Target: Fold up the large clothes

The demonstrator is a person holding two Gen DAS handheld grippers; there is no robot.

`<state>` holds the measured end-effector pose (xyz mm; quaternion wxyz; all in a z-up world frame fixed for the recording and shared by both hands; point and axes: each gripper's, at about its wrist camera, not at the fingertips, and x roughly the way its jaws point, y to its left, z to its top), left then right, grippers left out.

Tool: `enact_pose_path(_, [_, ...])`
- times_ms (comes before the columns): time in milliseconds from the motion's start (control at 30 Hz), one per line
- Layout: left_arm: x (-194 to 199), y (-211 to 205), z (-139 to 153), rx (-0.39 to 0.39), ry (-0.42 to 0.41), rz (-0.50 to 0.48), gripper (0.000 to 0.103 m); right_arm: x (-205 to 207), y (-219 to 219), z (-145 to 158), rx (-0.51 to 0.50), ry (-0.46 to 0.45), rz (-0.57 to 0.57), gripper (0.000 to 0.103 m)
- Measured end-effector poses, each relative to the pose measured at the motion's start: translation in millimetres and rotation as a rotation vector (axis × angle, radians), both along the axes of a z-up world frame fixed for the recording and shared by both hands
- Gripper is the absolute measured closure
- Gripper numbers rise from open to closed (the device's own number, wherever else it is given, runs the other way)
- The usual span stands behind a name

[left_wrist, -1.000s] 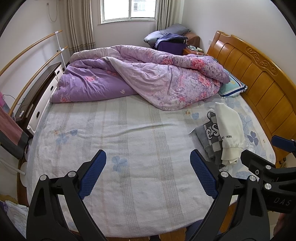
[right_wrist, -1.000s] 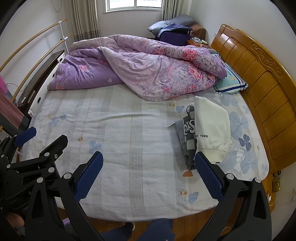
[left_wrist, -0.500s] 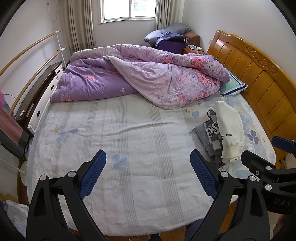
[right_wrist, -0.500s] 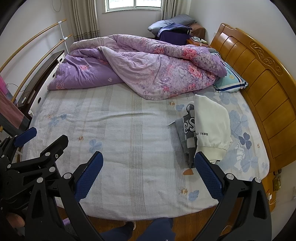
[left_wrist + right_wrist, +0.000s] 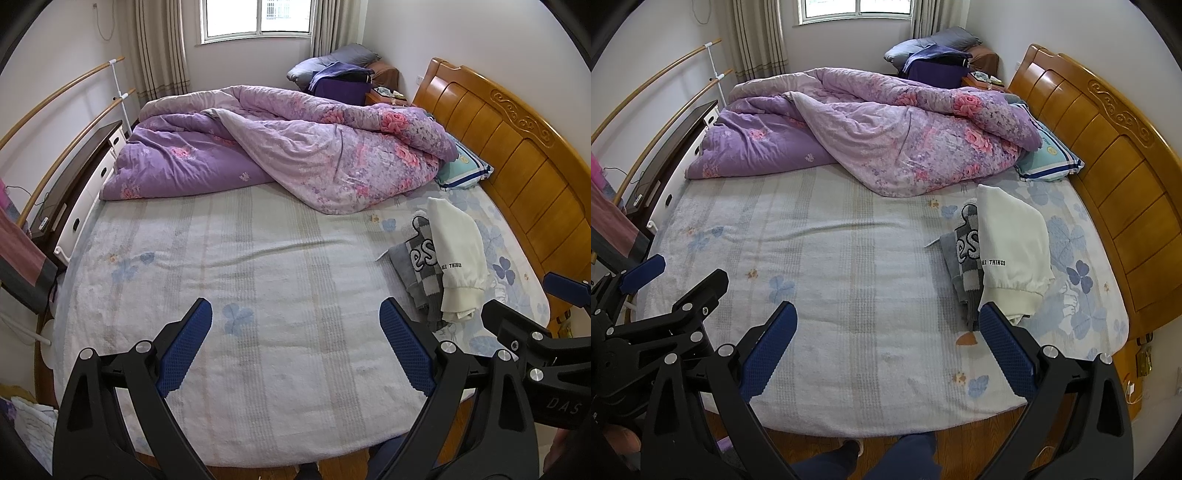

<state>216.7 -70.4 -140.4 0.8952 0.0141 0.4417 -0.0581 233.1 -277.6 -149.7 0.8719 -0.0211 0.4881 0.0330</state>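
Observation:
A cream white sweatshirt (image 5: 456,254) (image 5: 1012,243) lies folded over a grey checked garment (image 5: 417,266) (image 5: 966,258) on the right part of the bed, near the headboard. My left gripper (image 5: 295,321) hangs open above the near edge of the bed, left of the clothes and holding nothing. My right gripper (image 5: 886,325) is open too, with its right fingertip (image 5: 991,314) just in front of the sweatshirt's cuff. Each gripper shows at the edge of the other's view.
A purple floral quilt (image 5: 295,147) is bunched across the far half of the bed sheet (image 5: 258,280). A striped pillow (image 5: 465,170) lies by the wooden headboard (image 5: 517,147). A dresser (image 5: 74,192) and wooden rails stand at left. The person's legs (image 5: 886,458) are at the bed's near edge.
Both views have shifted slightly: the bed and clothes sit a little lower and closer in the frames. Both grippers remain open.

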Motion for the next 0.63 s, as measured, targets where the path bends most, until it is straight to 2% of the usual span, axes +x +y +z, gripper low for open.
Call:
enact_pose_path(400, [-7,-4,-5,-0.008,0.015,0.042,0.01,-5,-10,-2,0.001,0.004,0.036,0.008])
enact_pose_path(633, [0,-12,-1,0.039,0.005,0.102,0.01,18,-22,-6,0.036,0.011,0.112,0.008])
